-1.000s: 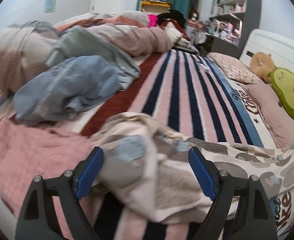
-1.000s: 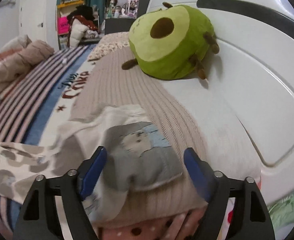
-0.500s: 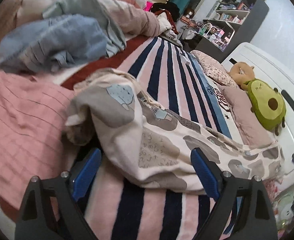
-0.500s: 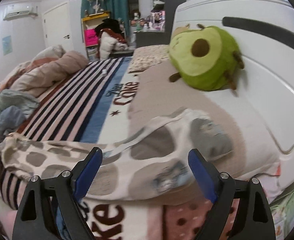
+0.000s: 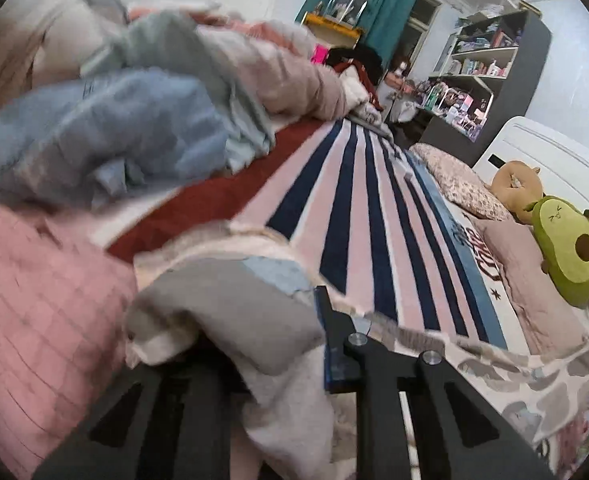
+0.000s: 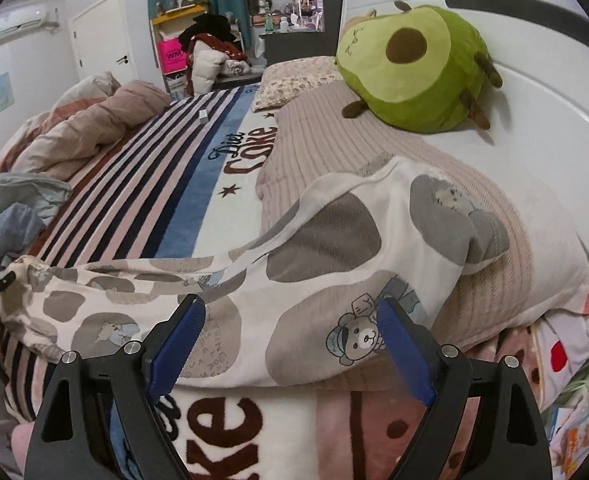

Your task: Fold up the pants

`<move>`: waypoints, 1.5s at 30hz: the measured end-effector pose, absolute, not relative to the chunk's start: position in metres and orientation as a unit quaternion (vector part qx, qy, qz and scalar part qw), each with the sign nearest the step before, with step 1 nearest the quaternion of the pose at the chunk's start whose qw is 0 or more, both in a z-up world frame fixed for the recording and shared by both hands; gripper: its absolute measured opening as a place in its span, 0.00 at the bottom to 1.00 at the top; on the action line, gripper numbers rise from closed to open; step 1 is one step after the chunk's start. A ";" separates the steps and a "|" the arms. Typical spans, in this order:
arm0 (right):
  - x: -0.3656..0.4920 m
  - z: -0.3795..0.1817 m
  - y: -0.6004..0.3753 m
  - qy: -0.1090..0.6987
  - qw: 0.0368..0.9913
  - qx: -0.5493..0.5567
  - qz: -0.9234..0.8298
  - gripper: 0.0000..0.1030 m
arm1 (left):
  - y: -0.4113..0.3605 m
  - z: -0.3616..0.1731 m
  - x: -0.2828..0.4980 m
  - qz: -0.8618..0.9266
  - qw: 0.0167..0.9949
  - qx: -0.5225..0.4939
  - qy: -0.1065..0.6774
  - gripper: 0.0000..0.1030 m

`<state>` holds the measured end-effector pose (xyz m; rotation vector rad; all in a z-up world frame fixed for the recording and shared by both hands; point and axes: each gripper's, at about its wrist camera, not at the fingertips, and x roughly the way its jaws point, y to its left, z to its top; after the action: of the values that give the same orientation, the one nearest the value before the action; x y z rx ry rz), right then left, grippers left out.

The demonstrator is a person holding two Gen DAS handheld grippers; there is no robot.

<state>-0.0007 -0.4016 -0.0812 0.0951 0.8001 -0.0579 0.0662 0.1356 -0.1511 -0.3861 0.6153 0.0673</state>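
Note:
The pants (image 6: 326, 252) are cream with grey patches and bear prints. They lie stretched across the striped bed blanket, one end up on the beige pillow. My right gripper (image 6: 290, 344) is open, its blue pads either side of the pants' near edge, holding nothing. In the left wrist view my left gripper (image 5: 290, 340) is shut on the other end of the pants (image 5: 230, 312); bunched cloth covers the left finger.
A green avocado plush (image 6: 410, 68) rests against the white headboard (image 6: 534, 92). A heap of blue and grey clothes (image 5: 106, 140) and a pink duvet (image 5: 294, 76) lie at the bed's far side. A pink quilt (image 5: 34, 312) lies at the left.
My left gripper has shut on the end of the pants. My right gripper has drawn back from the pillow and stays open over the pants' edge.

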 end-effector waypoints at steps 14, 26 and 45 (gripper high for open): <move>-0.034 -0.081 -0.431 0.363 0.927 0.091 -0.017 0.83 | -0.047 -0.129 0.065 -0.242 0.902 0.041 0.355 0.11; -0.038 -0.083 -0.395 0.354 0.932 0.065 0.036 0.83 | -0.052 -0.135 0.031 -0.279 0.873 0.050 0.396 0.65; 0.063 -0.155 -0.119 0.381 0.891 -0.039 0.243 0.88 | 0.100 -0.153 0.001 -0.131 0.920 -0.109 0.352 0.67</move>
<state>0.0629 -0.1190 -0.1555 -0.0813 0.7904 0.5053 0.0009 0.1002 -0.1526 -0.2232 0.7239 -0.2687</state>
